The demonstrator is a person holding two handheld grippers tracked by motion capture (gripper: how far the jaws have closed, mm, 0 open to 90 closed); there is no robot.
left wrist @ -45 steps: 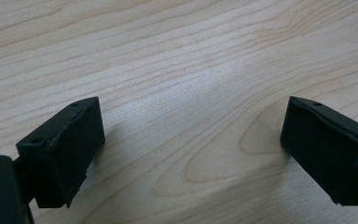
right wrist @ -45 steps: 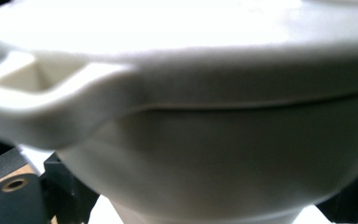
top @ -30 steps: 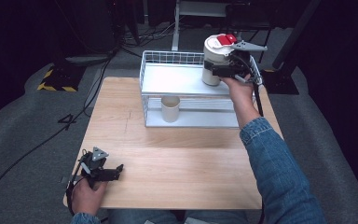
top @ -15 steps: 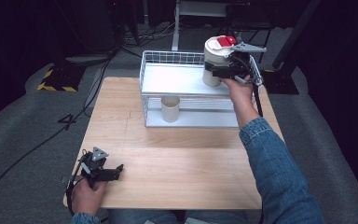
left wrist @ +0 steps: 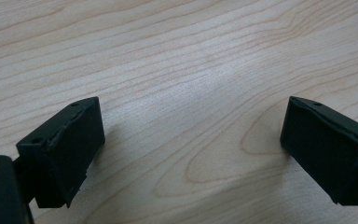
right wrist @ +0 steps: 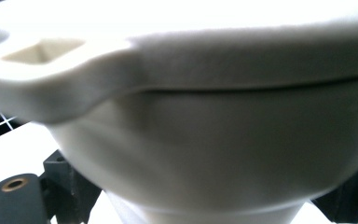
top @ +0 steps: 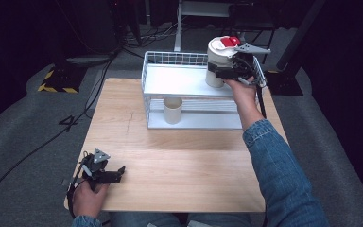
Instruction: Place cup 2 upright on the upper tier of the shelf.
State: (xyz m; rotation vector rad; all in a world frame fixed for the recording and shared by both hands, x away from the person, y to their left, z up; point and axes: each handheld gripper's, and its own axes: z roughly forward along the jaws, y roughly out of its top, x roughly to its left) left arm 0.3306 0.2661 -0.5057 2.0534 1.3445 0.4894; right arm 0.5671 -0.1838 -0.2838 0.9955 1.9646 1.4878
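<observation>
Pale grained table (top: 179, 175), glossy white container (top: 217, 64)

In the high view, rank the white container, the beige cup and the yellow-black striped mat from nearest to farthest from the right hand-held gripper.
1. White container: on the wire rack's upper shelf, clamped in the right hand-held gripper.
2. Beige cup: lower shelf, left of and below the gripper.
3. Yellow-black striped mat: on the floor, far left of the table.

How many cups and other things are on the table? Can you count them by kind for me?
White container with a red top, held by the right gripper: 1
Beige cup on the lower shelf: 1
White wire rack: 1
Grippers, counting the left gripper: 2
Total: 5
</observation>
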